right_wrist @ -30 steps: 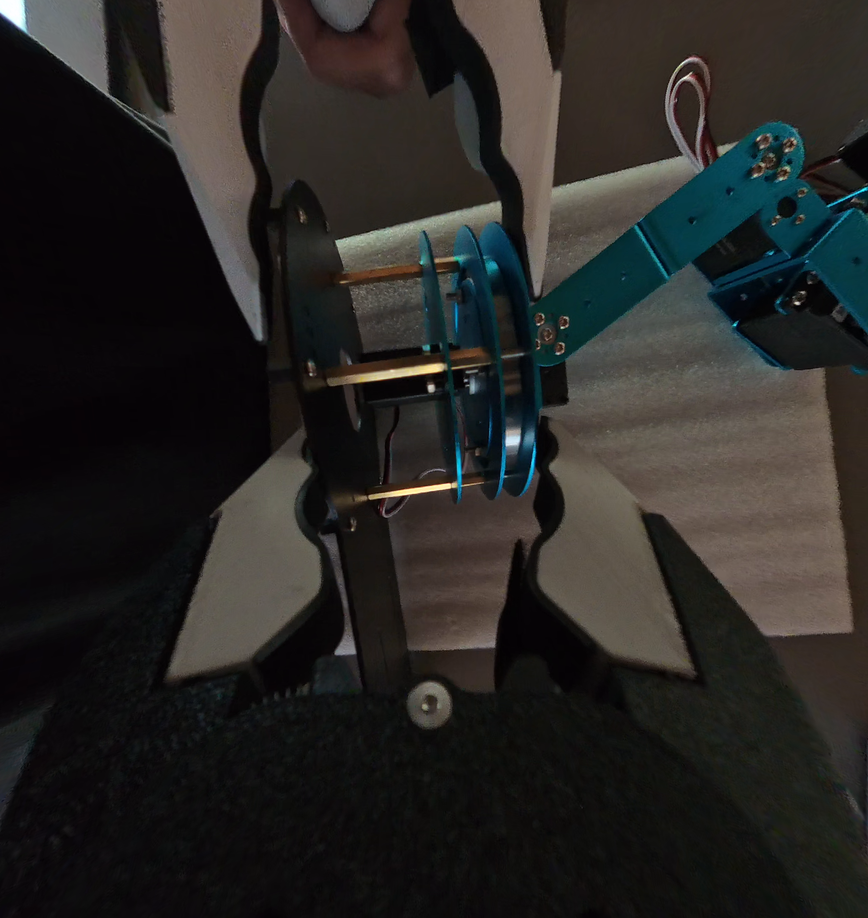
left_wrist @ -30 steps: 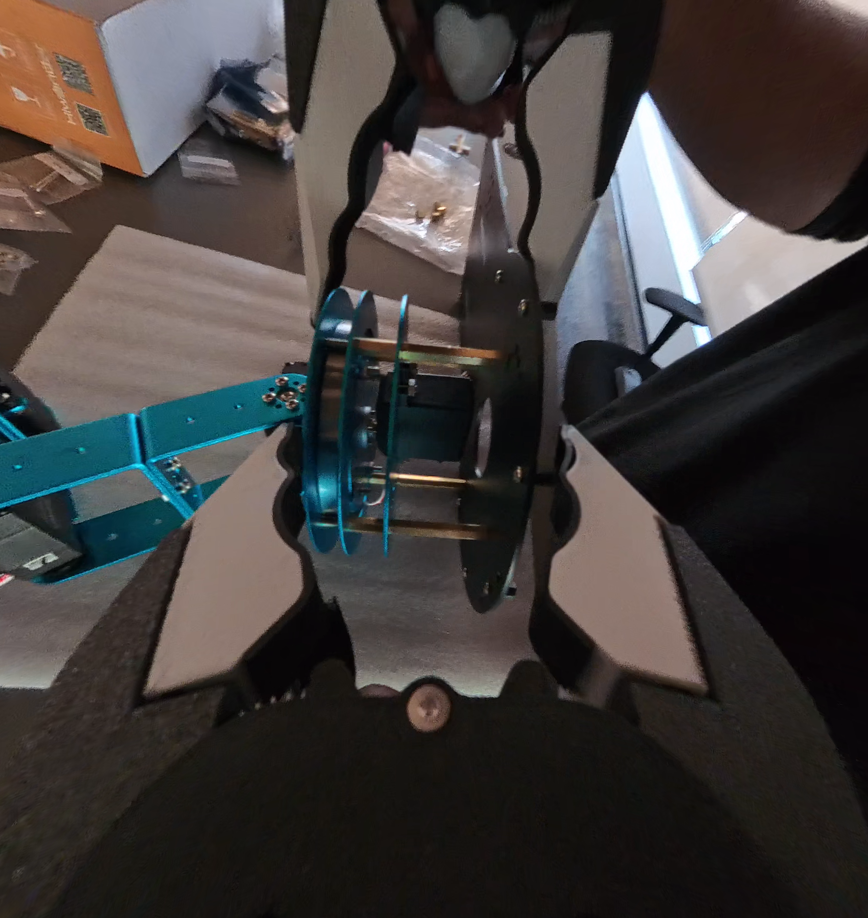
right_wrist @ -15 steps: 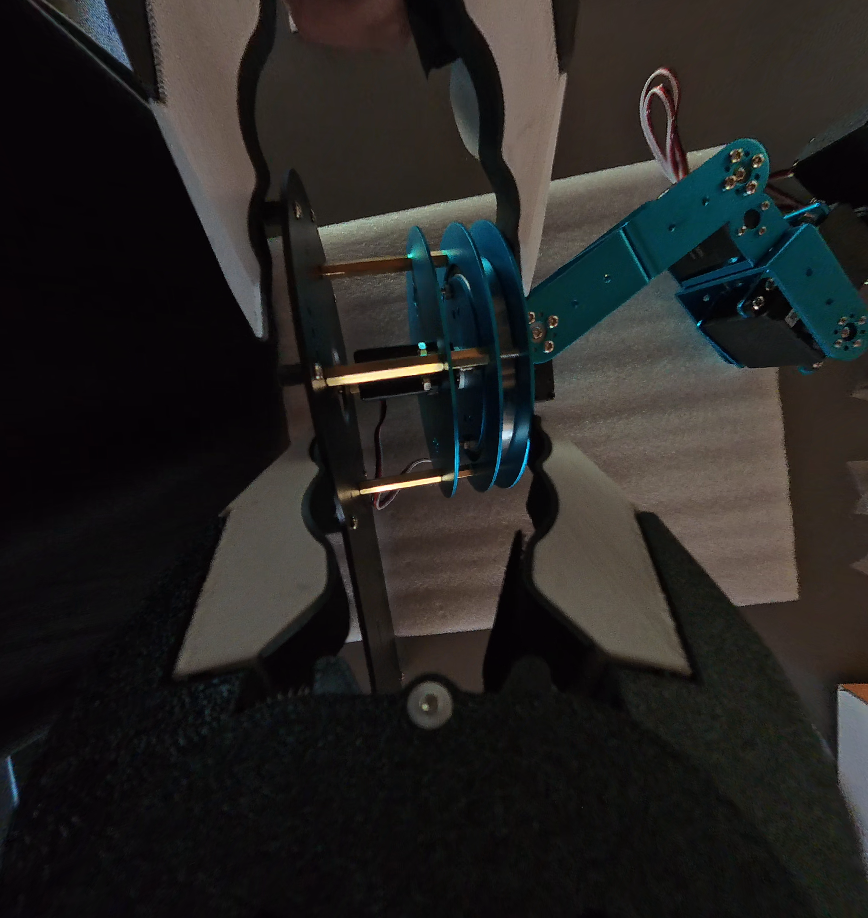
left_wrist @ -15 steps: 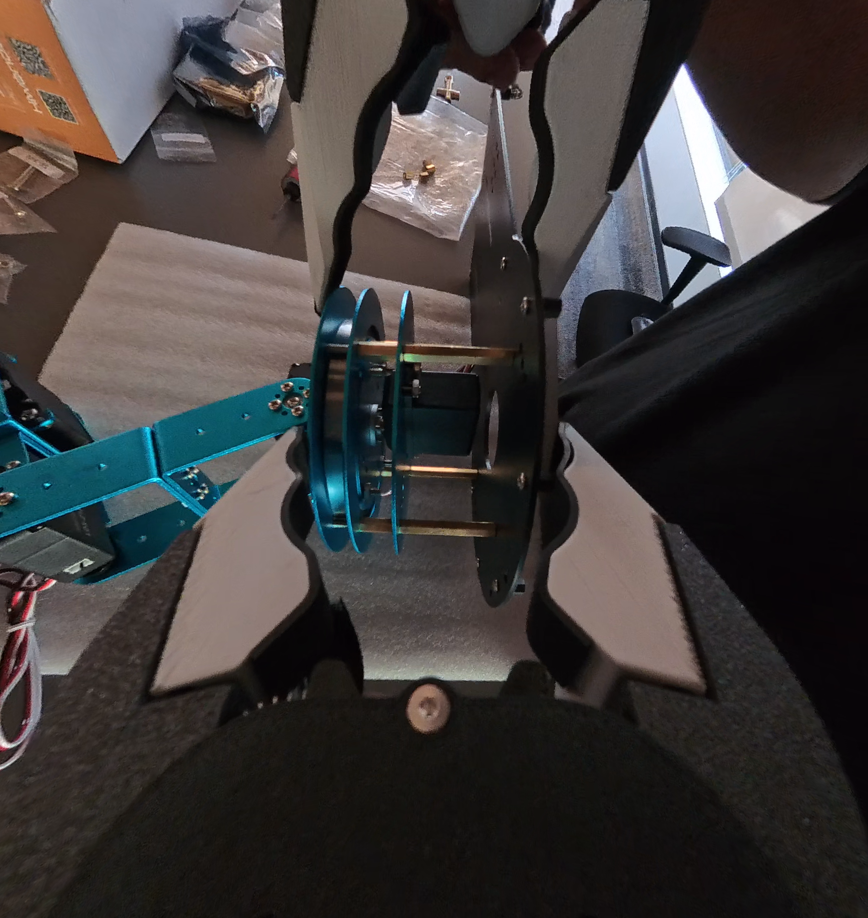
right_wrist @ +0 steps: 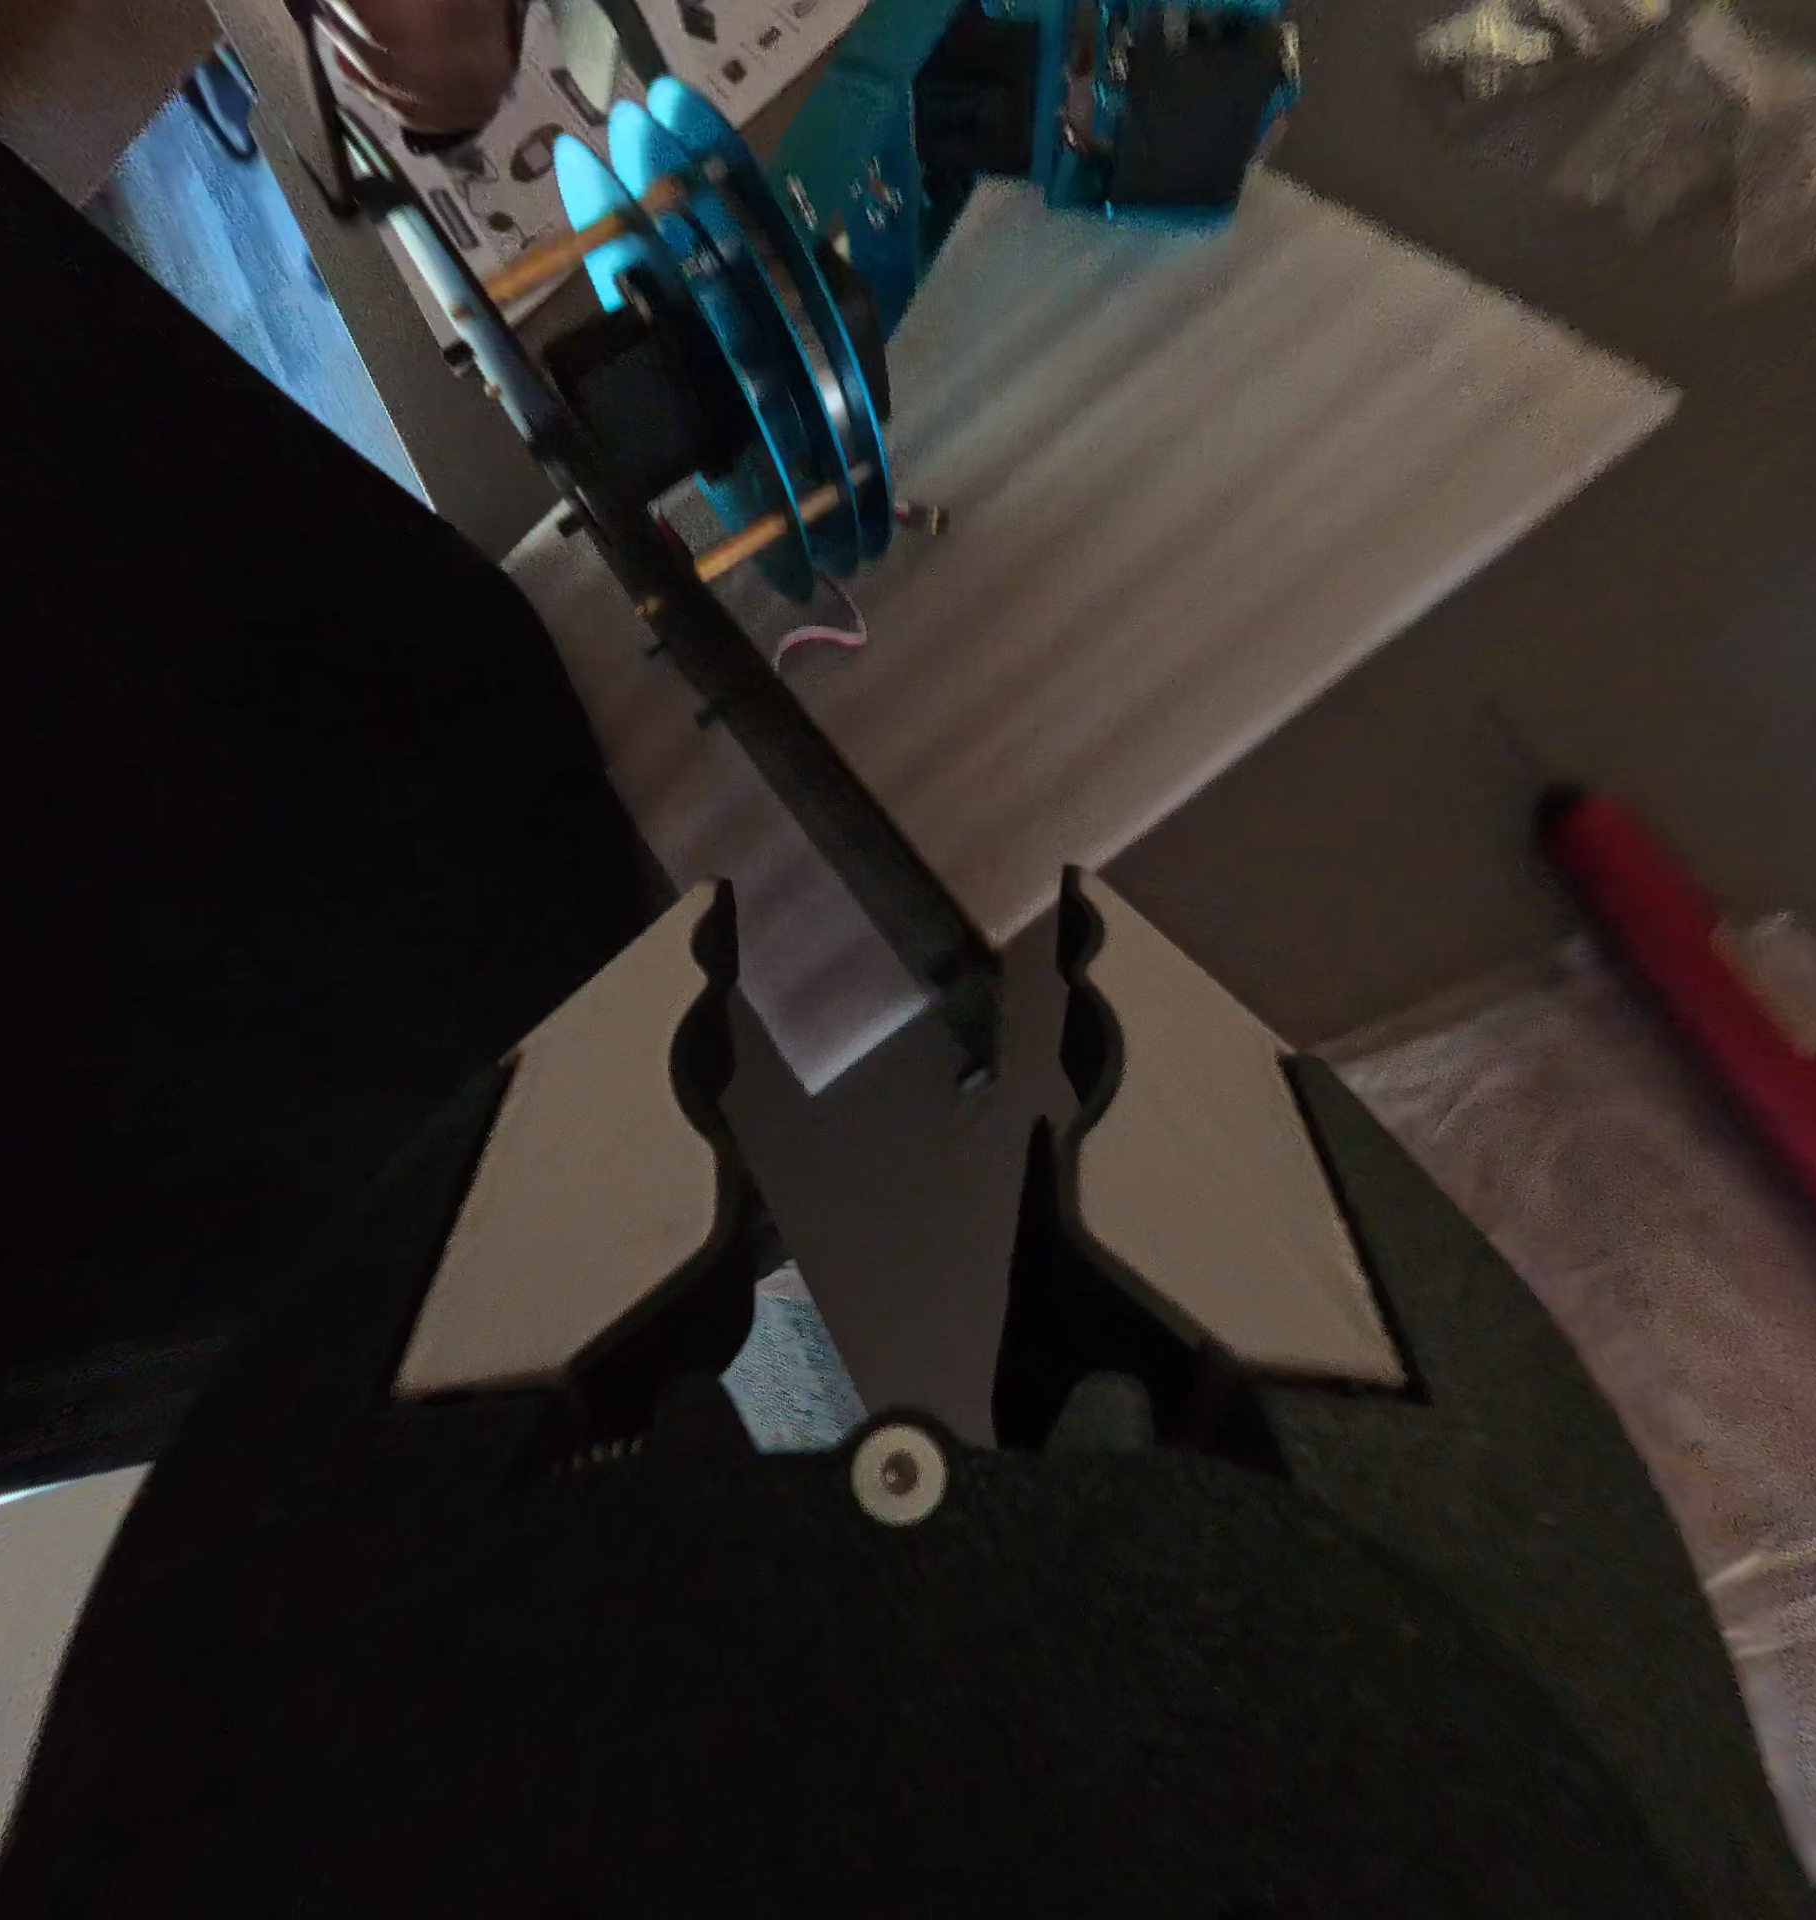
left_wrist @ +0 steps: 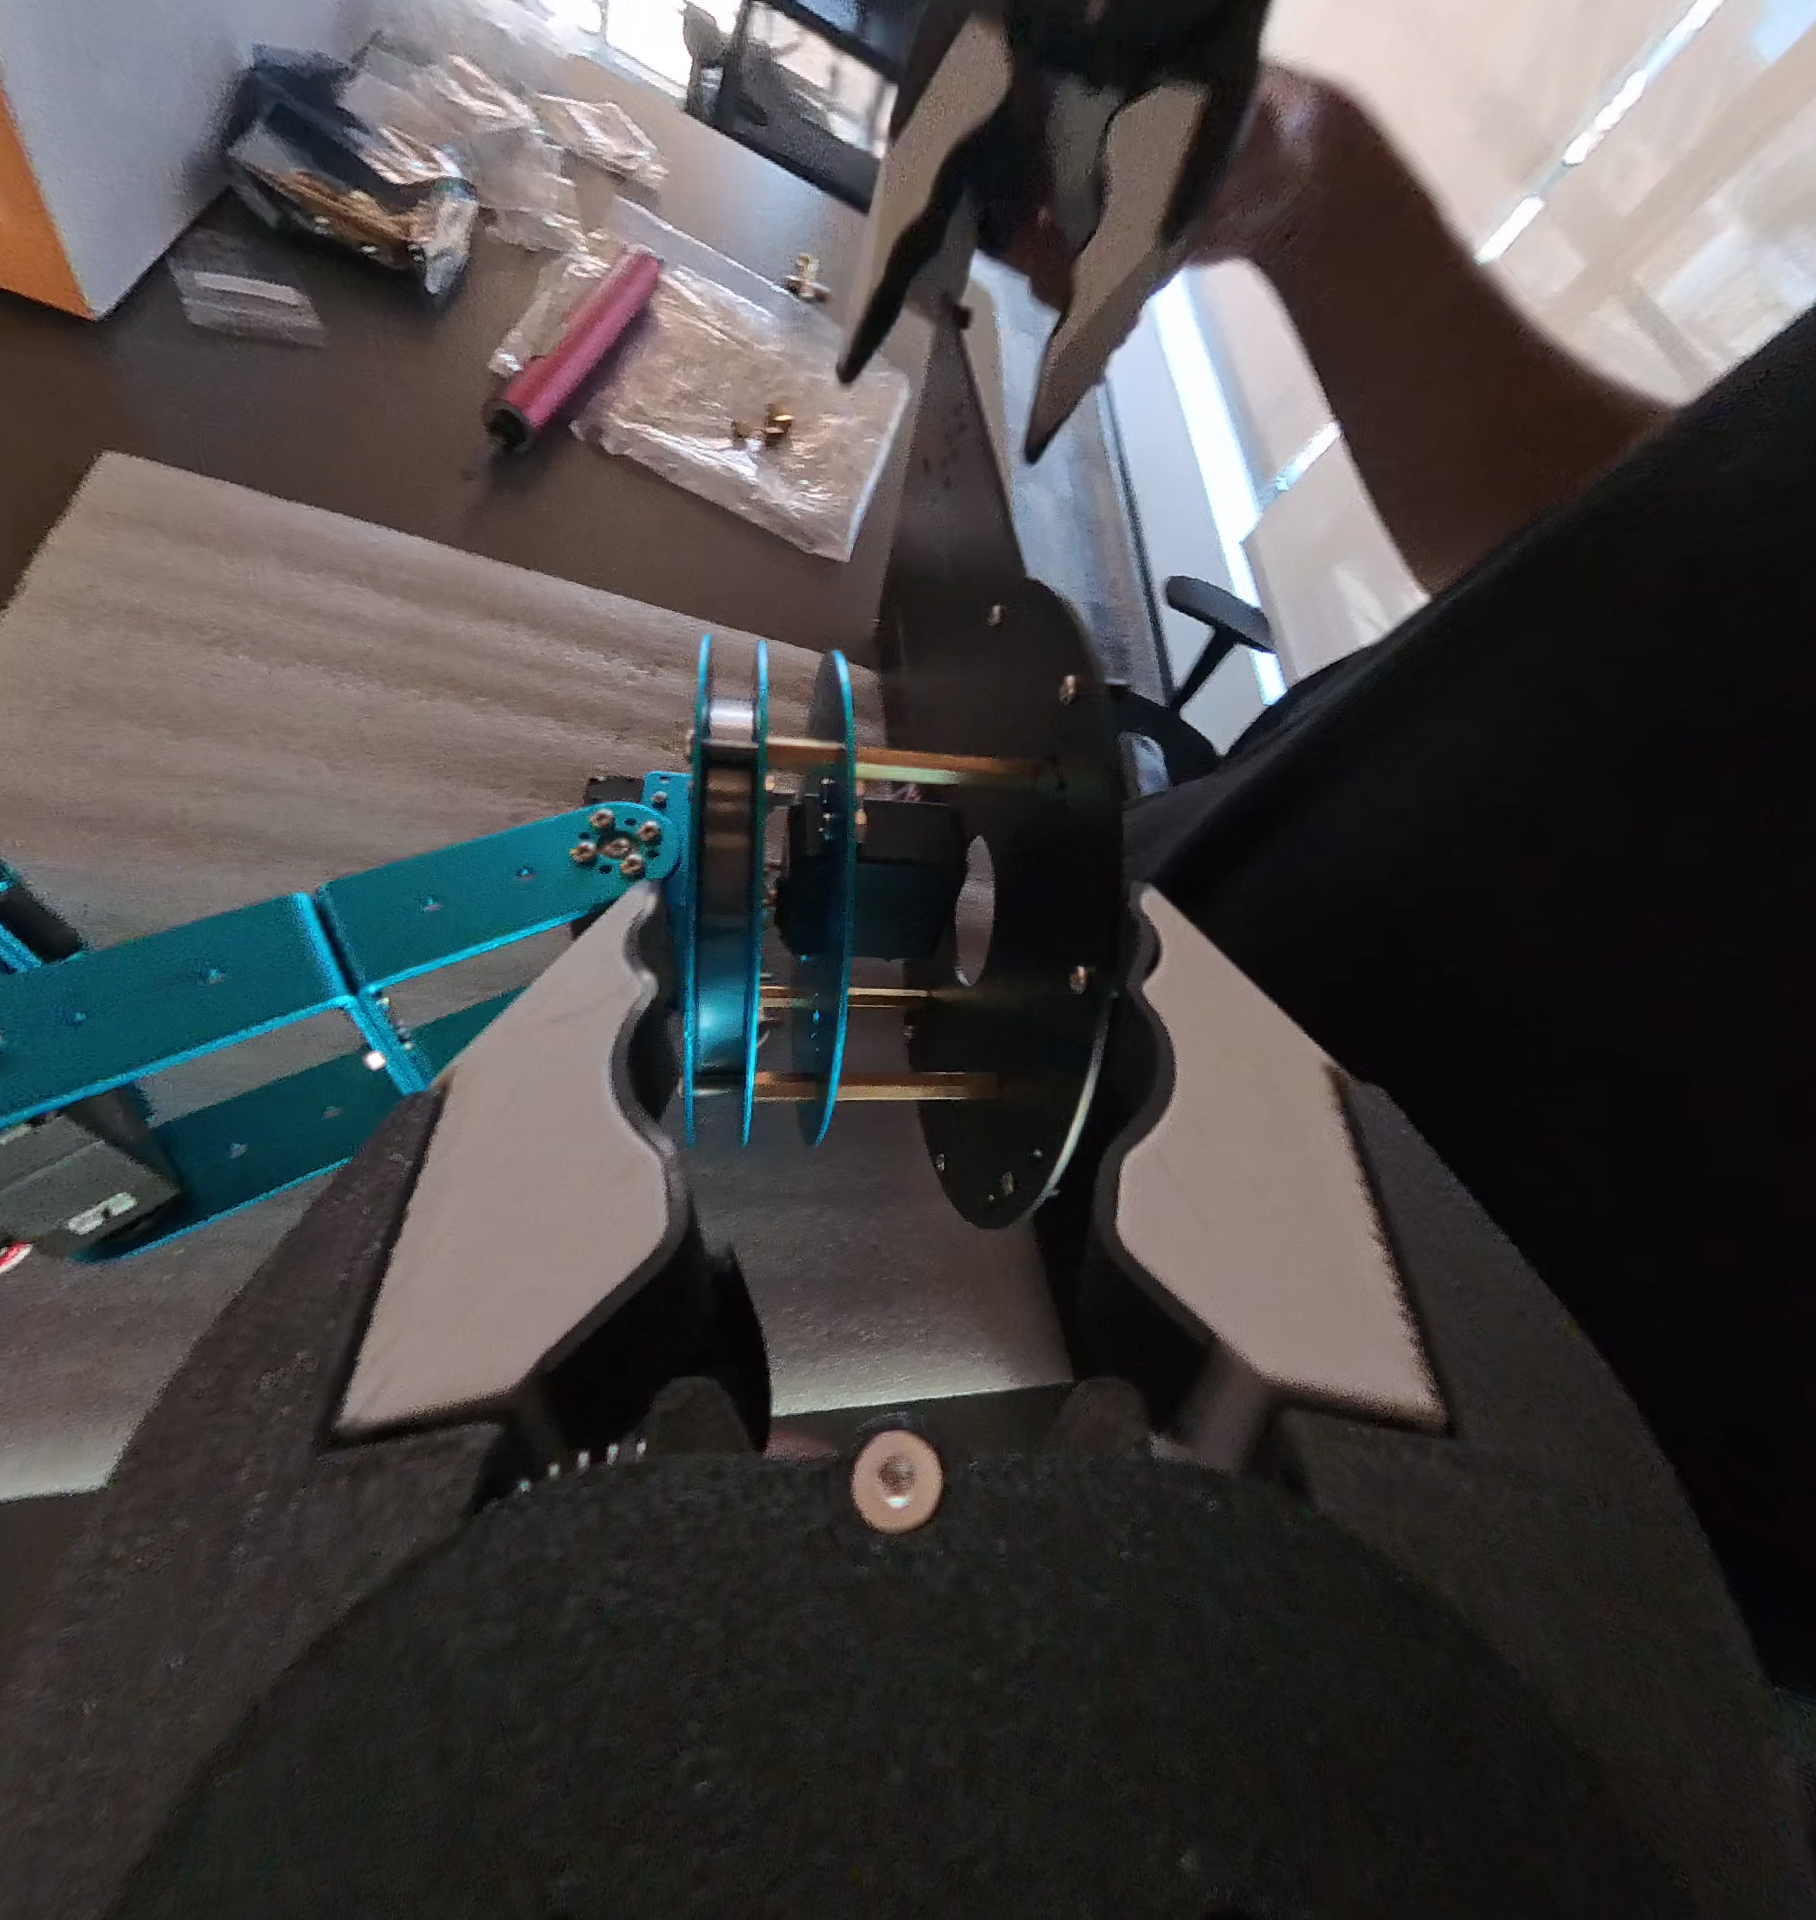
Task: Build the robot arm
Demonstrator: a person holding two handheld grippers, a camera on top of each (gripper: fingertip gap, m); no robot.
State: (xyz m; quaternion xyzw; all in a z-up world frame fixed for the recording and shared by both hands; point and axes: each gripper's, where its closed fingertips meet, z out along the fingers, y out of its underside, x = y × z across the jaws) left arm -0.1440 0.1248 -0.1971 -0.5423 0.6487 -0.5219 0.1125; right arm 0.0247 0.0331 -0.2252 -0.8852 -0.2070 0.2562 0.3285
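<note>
My left gripper (left_wrist: pixel 893 997) clamps the turntable base (left_wrist: pixel 883 935) across its blue discs (left_wrist: pixel 722 914) and black plate (left_wrist: pixel 1029 894), keeping it above the foam sheet (left_wrist: pixel 312 644). My right gripper (right_wrist: pixel 893 935) gapes, straddling the plate's tail (right_wrist: pixel 852 831), apparently not gripping. Blue arm (left_wrist: pixel 260 977) hangs left.

Your left gripper (left_wrist: pixel 888 914): black textured body, pale grey finger faces, black wavy edges. Your right gripper (right_wrist: pixel 893 940): same black and grey.

Turntable discs (left_wrist: pixel 727 894): bright teal, shiny. Base plate (left_wrist: pixel 1029 831): black, small silver screws. Standoffs (left_wrist: pixel 883 1086): brass gold. Arm links (left_wrist: pixel 260 966): teal with silver bolts, black servo beneath. Foam sheet (left_wrist: pixel 260 665): pale grey, fine ribbed lines. Table (left_wrist: pixel 343 384): dark brown. Tube (left_wrist: pixel 582 348): magenta in your left view, red in right view (right_wrist: pixel 1714 977). Box (left_wrist: pixel 10 156): orange side, white side. Bags (left_wrist: pixel 758 416): clear plastic, tiny gold bits inside.
</note>
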